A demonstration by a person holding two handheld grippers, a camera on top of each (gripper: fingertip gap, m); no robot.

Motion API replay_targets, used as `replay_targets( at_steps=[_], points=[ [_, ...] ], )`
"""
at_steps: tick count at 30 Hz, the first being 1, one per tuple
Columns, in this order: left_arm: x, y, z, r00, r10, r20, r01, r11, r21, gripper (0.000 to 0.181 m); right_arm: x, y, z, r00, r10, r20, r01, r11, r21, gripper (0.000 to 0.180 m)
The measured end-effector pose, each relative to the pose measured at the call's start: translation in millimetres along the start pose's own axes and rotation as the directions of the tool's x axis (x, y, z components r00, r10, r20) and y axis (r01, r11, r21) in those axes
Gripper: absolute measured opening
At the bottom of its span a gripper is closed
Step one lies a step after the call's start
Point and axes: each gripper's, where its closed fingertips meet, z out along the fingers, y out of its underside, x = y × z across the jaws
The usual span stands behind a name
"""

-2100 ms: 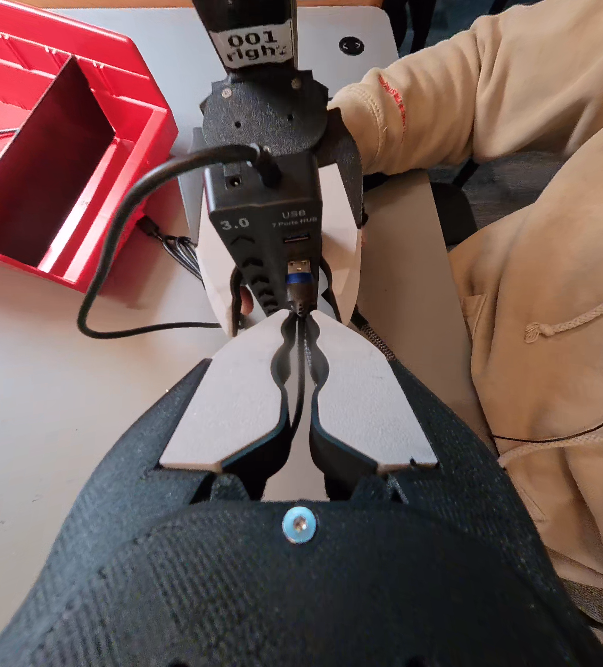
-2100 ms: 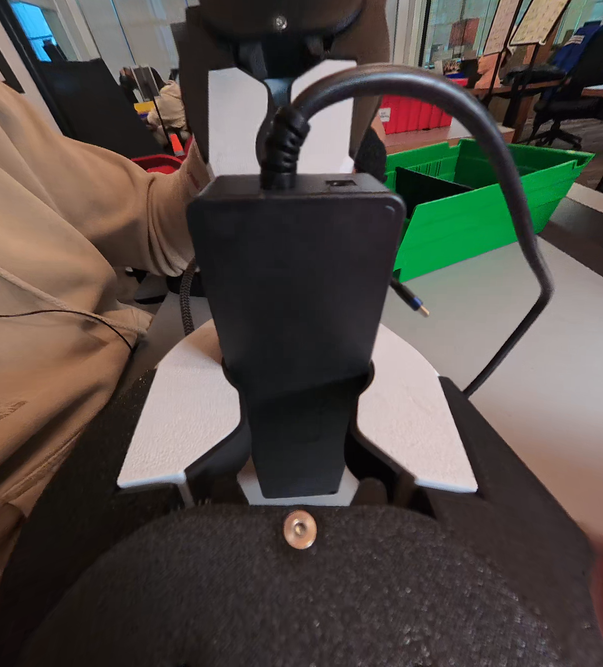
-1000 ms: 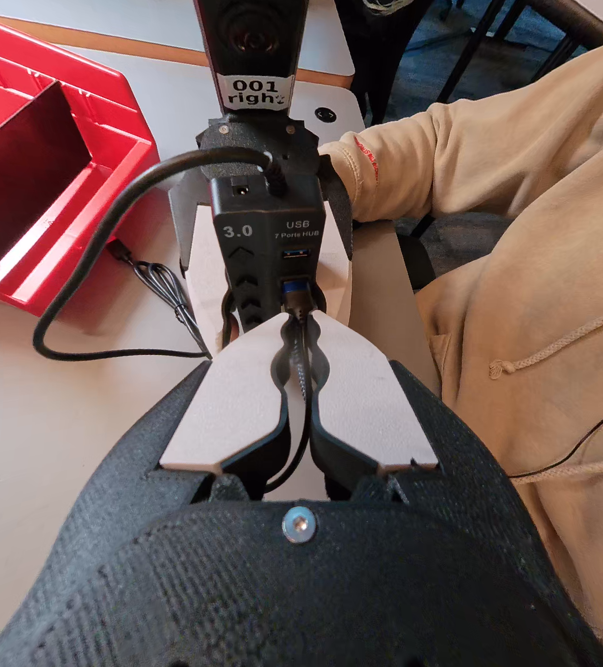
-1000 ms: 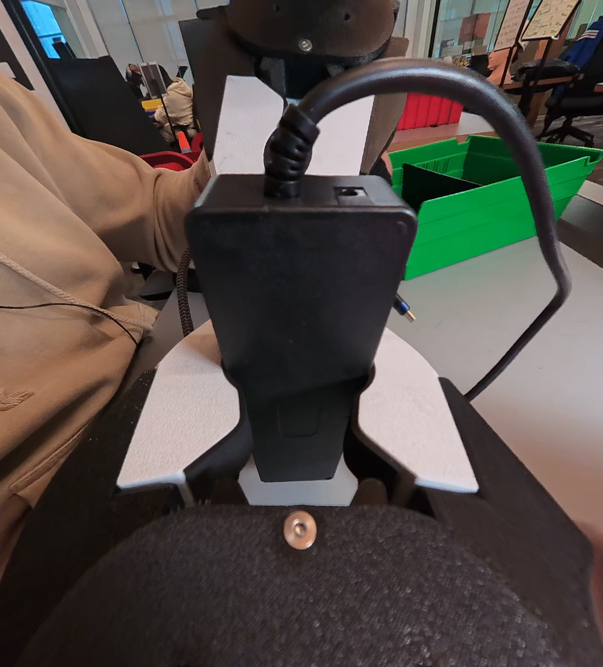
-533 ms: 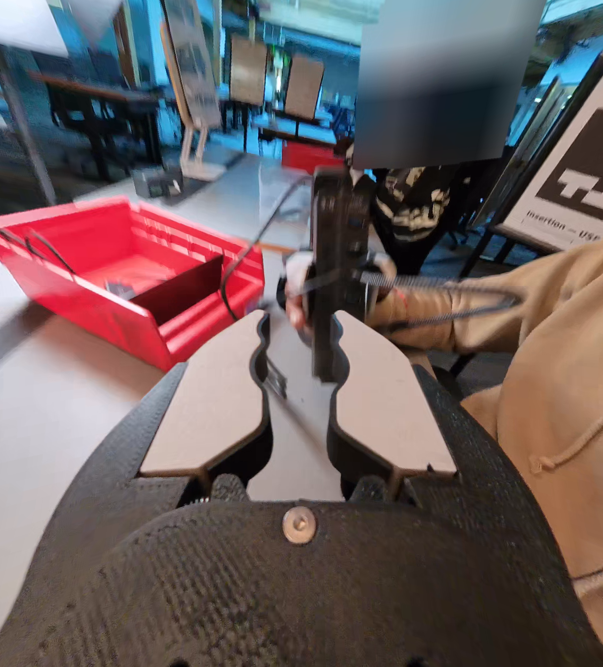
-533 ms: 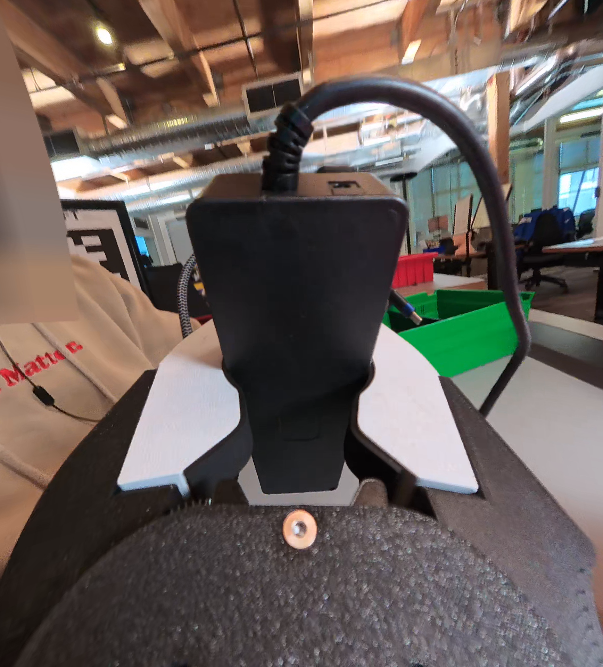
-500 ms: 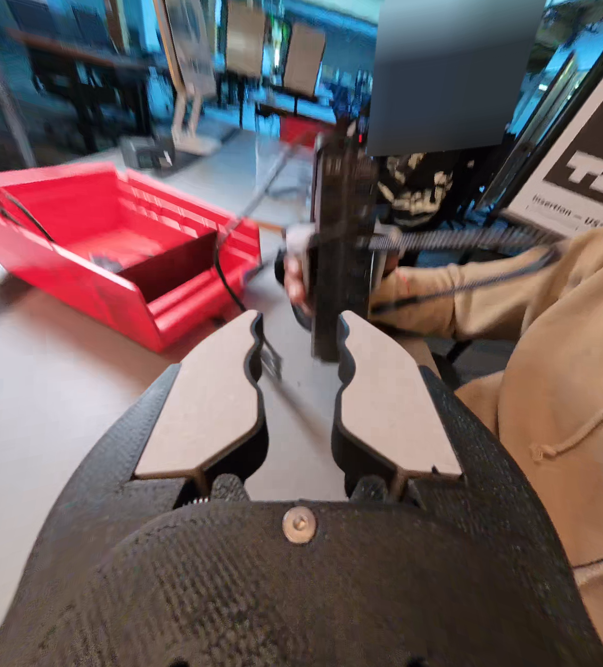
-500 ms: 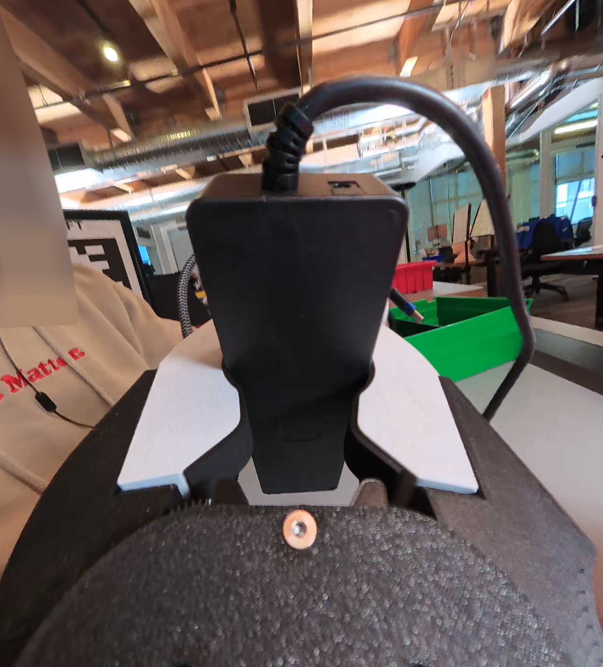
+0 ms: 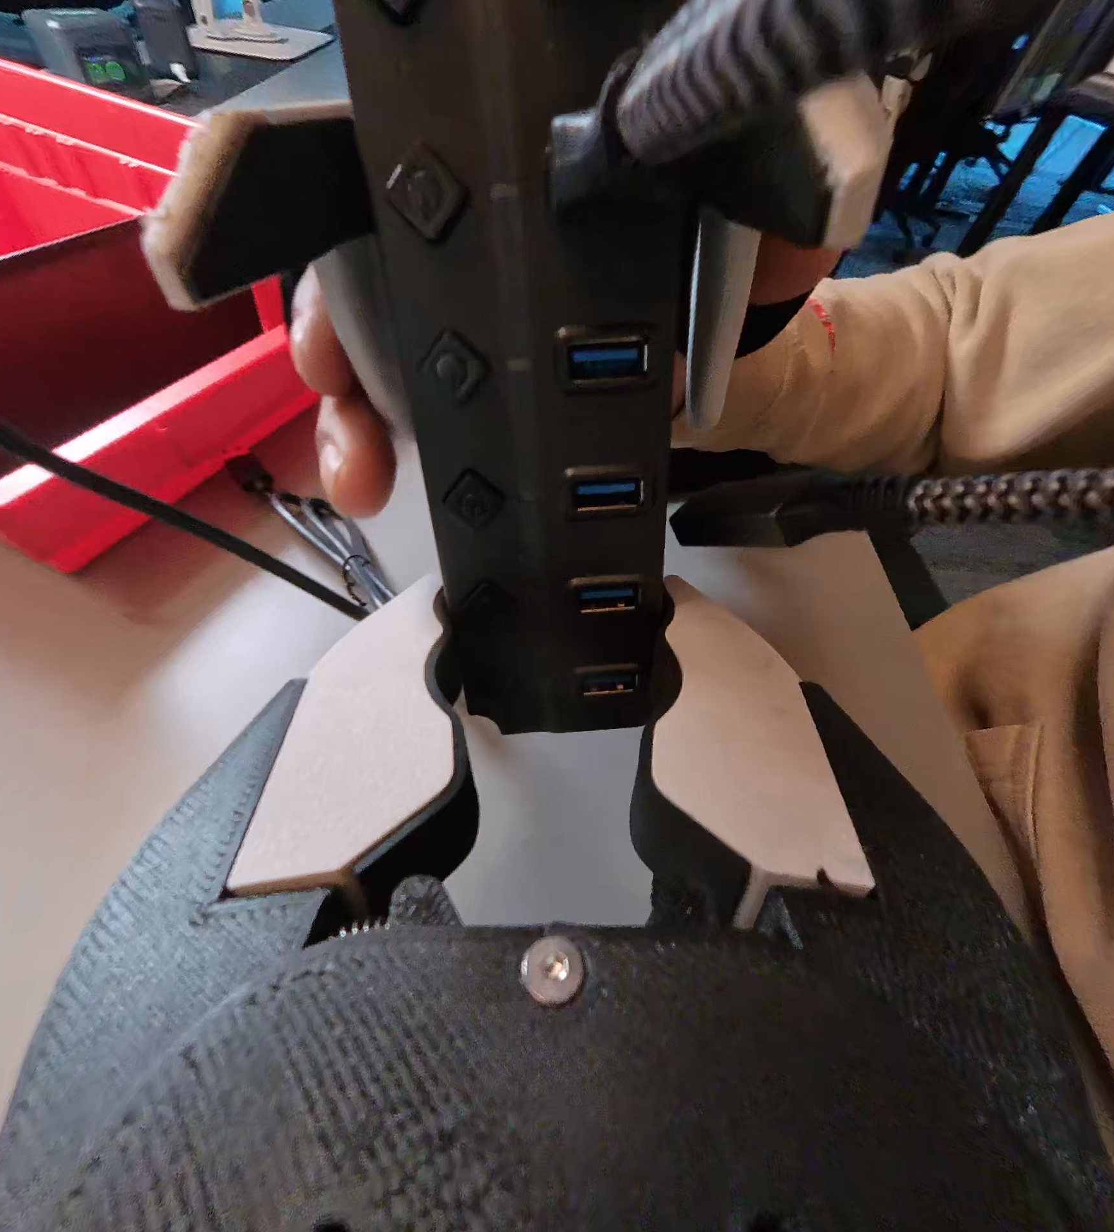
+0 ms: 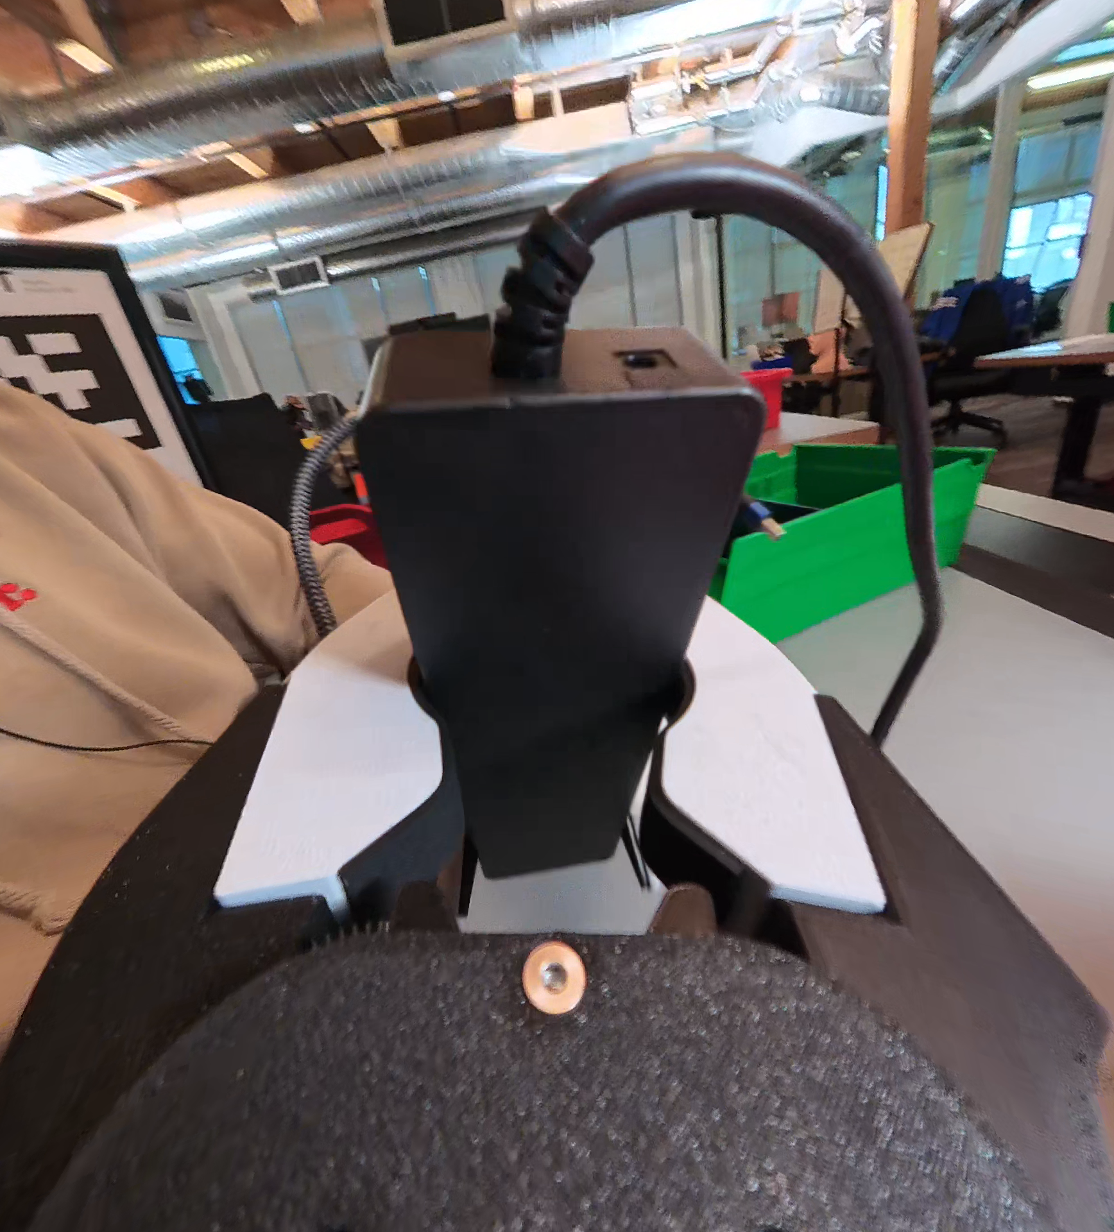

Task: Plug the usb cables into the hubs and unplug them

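Hub (image 9: 527, 427) held at both ends, mid-frame above the table (image 9: 74, 700).

Your left gripper (image 9: 554, 640) closes on the hub's lower end; your right gripper (image 10: 551, 693) clamps its other end. Red bin (image 9: 61, 333) crowds upper left; bare table lower left. Black hub, blue ports; a braided cable (image 9: 1008, 493) juts right.

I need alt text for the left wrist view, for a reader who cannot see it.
A black USB hub stands upright, its lower end between the left tongs, with four empty blue ports facing the camera. The right tongs hold it higher up; a red bin sits left on the table.
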Motion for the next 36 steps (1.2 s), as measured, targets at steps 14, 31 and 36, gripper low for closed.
replay_targets(
  at_steps=[14,31,36],
  points=[
    [-73,-4,-49,0.827,0.145,0.543,-0.12,0.989,-0.08,0.053,62,12,-23,0.915,0.204,-0.348,-0.23,0.973,-0.033,0.053],
    [-42,-18,-129,0.907,-0.073,0.415,-0.031,0.97,0.239,0.055,40,-143,-22,0.938,-0.23,-0.258,0.163,0.952,-0.257,0.032],
    [-46,-6,-144,0.907,-0.155,0.392,0.039,0.957,0.288,0.054,80,-215,-42,0.868,-0.296,-0.399,0.213,0.947,-0.241,0.03]
  ],
)
